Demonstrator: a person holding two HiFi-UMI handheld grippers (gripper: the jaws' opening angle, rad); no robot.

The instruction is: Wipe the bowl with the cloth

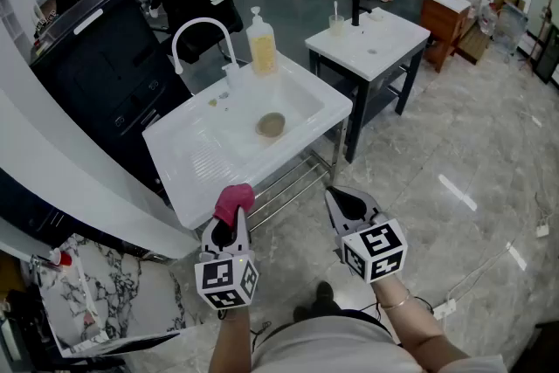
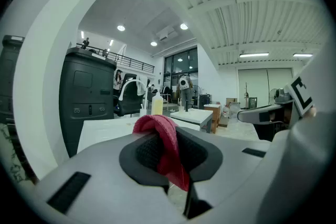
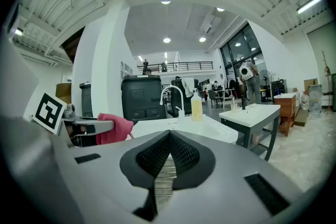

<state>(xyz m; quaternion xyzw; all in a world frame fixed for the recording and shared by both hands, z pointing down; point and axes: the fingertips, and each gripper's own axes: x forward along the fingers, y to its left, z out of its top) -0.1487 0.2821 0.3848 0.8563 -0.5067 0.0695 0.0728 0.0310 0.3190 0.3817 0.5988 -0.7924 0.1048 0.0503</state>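
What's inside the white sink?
A small brownish bowl sits in the basin of the sink. The basin floor under the bowl is covered, and the bowl looks too small to tell what is inside it.

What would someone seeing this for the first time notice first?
The bright pink cloth stands out most, clamped in the left gripper just in front of the white sink. Next comes the small brownish bowl lying alone in the sink's basin, with a yellow soap bottle by the faucet behind it. The right gripper hangs shut and empty beside the left one.
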